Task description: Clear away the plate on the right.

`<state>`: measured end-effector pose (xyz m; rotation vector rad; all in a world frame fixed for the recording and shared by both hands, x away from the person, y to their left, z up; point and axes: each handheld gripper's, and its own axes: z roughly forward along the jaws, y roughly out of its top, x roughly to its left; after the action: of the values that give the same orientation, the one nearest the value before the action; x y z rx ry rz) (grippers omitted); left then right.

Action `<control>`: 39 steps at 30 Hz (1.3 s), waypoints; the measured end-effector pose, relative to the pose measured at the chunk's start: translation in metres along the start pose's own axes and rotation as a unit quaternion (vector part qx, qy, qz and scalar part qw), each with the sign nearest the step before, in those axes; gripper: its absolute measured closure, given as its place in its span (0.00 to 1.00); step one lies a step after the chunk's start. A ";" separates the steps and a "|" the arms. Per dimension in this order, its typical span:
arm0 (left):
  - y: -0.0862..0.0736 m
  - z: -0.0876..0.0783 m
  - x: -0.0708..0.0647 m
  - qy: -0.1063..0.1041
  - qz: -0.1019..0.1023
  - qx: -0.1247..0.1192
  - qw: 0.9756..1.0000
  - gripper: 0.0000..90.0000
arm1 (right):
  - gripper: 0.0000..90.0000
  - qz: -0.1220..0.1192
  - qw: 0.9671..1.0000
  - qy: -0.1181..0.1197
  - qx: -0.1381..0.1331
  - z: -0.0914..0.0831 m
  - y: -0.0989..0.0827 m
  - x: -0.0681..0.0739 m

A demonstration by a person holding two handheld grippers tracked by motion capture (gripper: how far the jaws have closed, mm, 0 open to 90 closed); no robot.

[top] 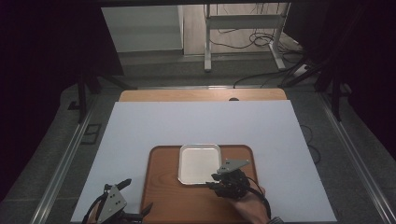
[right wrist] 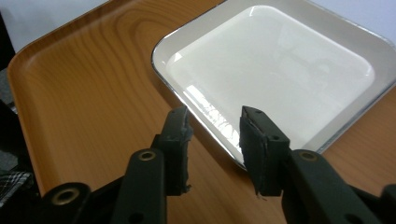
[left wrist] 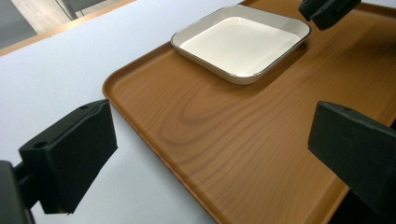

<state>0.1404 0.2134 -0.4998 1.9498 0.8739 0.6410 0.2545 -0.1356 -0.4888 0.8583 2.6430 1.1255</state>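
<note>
Your right gripper (top: 215, 179) sits at the near right corner of a square white dish with a thin dark rim (top: 200, 163). In the right gripper view its two black jaws stand a little apart, one on each side of the dish's near rim (right wrist: 219, 140), with a gap showing between each pad and the rim; nothing is pinched. Your hand (top: 250, 205) comes in from the tabletop's near edge, right of centre.

The dish rests flat and empty on a rectangular wooden tray with rounded corners and a raised lip (top: 161, 196). It lies against the tray's far edge, about midway along it. The tray itself sits on a pale lavender sheet (top: 196, 121) that covers most of the tabletop, and is placed at the sheet's near edge, roughly centred. A strip of the brown wooden tabletop (top: 201, 95) shows beyond the sheet's far edge.

Your left gripper (top: 137, 205) is low at the near edge of the tabletop, just off the tray's near left corner. In the left gripper view its jaws are spread wide, with nothing between them: one pad (left wrist: 70, 154) hangs over the lavender sheet, the other (left wrist: 355, 154) over the tray's wood, so the tray's left rim (left wrist: 140, 123) runs between them. Farther off in that view, the tip of your right gripper (left wrist: 327, 10) appears at the dish's corner.
</note>
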 end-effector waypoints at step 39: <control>0.000 -0.001 0.000 0.000 0.001 -0.001 1.000 0.01 | 0.34 0.005 0.999 -0.019 -0.038 -0.021 -0.002 -0.019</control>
<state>0.1399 0.2140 -0.4998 1.9501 0.8708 0.6422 0.2621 -0.1602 -0.4775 0.8704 2.5505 1.1928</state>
